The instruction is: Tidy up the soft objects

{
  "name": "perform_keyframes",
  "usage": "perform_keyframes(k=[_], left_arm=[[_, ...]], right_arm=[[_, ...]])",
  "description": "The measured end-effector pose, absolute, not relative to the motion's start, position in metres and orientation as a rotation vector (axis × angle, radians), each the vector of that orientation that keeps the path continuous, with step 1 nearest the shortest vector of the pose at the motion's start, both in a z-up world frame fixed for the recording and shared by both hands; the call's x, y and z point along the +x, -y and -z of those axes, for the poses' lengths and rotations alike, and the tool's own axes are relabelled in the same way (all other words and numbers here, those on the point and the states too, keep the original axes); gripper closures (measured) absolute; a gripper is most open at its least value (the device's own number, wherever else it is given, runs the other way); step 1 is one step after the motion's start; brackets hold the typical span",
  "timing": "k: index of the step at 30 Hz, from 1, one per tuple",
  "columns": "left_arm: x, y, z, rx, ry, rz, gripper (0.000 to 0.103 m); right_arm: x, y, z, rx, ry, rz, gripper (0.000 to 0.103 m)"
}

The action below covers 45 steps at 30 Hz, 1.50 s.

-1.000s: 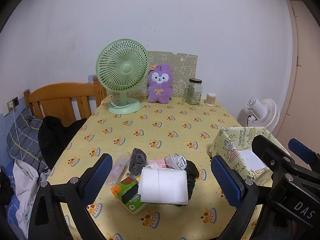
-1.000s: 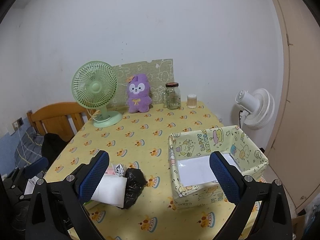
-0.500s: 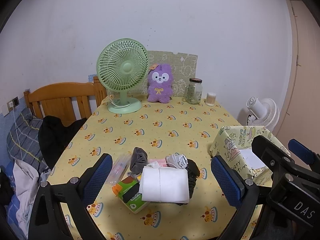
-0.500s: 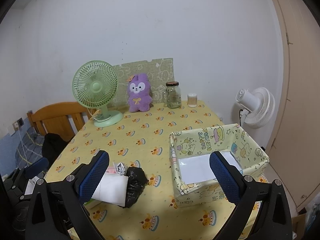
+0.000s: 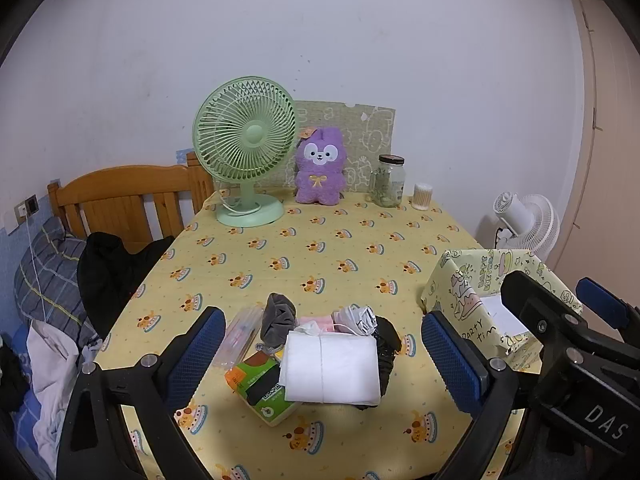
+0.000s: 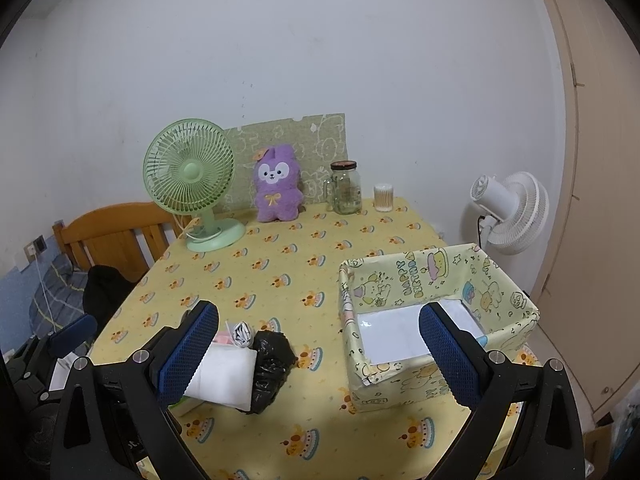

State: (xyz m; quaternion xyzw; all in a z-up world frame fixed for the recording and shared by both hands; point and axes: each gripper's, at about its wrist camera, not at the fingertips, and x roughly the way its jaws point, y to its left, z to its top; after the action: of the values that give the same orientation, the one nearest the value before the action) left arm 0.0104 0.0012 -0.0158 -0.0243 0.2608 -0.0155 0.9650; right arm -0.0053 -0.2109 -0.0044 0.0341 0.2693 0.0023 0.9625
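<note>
Both looking from the near edge of the worktop (image 5: 320, 240) toward the far wall, slightly downward. Left wrist view sitting nearer the left, over the soft pile (image 5: 328, 356); right wrist view facing the box (image 6: 436, 320). Sharing pile, box, green fan (image 6: 190, 176).

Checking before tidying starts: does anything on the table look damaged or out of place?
The patterned box looks worn: its near corner is torn and peeling. The soft things sit in a loose pile outside it. Nothing has spilled.
</note>
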Motion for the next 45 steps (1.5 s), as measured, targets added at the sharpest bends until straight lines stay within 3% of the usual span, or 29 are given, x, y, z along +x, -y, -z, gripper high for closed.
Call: perform_keyframes(k=[19,45], left_arm=[[0.011,-0.005,0.019,-0.043,-0.520,0.023,0.006],[0.032,-0.048,0.076,-0.053,-0.657,-0.019,0.006]], right_arm=[[0.001,0.202,0.009,0.079,-0.544,-0.030,0.002],[0.027,0.155,0.065,0.053,-0.661,-0.087,0.002]])
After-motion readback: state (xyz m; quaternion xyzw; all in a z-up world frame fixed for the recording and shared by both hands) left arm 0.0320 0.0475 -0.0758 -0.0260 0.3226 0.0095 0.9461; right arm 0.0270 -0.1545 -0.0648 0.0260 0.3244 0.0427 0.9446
